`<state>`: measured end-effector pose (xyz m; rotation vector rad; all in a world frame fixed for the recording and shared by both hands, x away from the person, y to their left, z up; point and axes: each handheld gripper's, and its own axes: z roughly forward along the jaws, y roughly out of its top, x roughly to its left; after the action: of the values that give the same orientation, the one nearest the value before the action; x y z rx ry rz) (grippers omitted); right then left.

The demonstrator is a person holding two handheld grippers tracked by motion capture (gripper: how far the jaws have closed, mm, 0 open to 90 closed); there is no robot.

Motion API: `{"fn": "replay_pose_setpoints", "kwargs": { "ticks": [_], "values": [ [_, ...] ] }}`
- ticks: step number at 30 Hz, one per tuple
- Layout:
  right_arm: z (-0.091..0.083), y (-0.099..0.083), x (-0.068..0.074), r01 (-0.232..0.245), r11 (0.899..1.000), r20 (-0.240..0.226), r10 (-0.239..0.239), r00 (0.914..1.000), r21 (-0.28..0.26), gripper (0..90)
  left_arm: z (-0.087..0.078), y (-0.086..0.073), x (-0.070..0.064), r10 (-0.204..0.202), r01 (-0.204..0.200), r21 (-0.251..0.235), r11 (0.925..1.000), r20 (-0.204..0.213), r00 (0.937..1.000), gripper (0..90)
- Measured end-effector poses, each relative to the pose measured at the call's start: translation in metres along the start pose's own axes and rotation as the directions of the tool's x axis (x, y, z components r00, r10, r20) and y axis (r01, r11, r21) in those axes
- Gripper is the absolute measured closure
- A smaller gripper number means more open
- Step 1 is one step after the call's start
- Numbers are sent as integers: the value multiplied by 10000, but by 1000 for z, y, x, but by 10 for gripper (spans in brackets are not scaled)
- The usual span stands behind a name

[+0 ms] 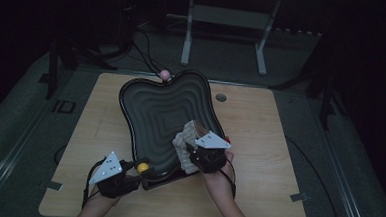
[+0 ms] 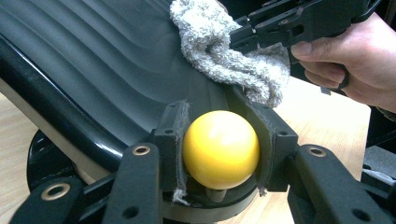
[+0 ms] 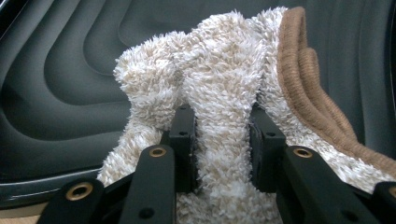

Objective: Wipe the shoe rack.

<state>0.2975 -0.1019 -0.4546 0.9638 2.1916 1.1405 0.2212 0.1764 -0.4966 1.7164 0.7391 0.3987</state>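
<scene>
A: Starting from the high view, what are the hands doing?

B: Both forearms are coming in over the near edge of the bench [image 1: 260,122]. The left tool [image 1: 138,172] is sitting near the near-left corner, pointing toward the right edge, and it is clamping a yellow ball [image 1: 143,168] fixed at the near rim of a black ridged tray [image 1: 153,111]. The tray is lying tilted across the middle of the bench, with a pink ball [image 1: 165,75] at its far rim, close to the far edge.

A: And the other hand?

B: The right tool [image 1: 193,149] is reaching over the tray's near-right rim, wrist angled toward the far-left corner, and it is gripping a fluffy cream cloth [image 1: 185,140] that is resting on the tray.

A: What is the left gripper view showing?

B: The left tool [image 2: 220,154] is pressing its padded jaws against both sides of the yellow ball [image 2: 220,149]. The tray [image 2: 107,60] is rising up beyond it. Farther off, a hand [image 2: 355,60] is wrapping around the right tool [image 2: 233,39], with the cloth [image 2: 233,56] bunching on the tray's surface.

A: And the right gripper view?

B: The right tool [image 3: 222,144] is pinching a thick fold of the cloth [image 3: 219,93] between its jaws. A brown trimmed edge [image 3: 303,79] is running down the cloth's right side, and the tray [image 3: 60,79] is lying behind it.
</scene>
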Motion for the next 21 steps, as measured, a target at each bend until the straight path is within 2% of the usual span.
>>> {"fn": "replay_pose_setpoints", "kwargs": {
  "ticks": [12,16,21],
  "values": [
    [-1,4,-1,99,9999,-78,-100,9999,-64,667,0,0,0,17,-17,-9,10000,4,10000,594],
    [0,17,-1,148,9998,-316,-152,9994,-127,666,0,0,1,17,-17,-31,10000,33,10000,594],
    [1,45,-2,196,9983,-414,-218,9989,-545,667,0,0,1,24,-24,-48,10000,48,10000,594]
  ]
}}
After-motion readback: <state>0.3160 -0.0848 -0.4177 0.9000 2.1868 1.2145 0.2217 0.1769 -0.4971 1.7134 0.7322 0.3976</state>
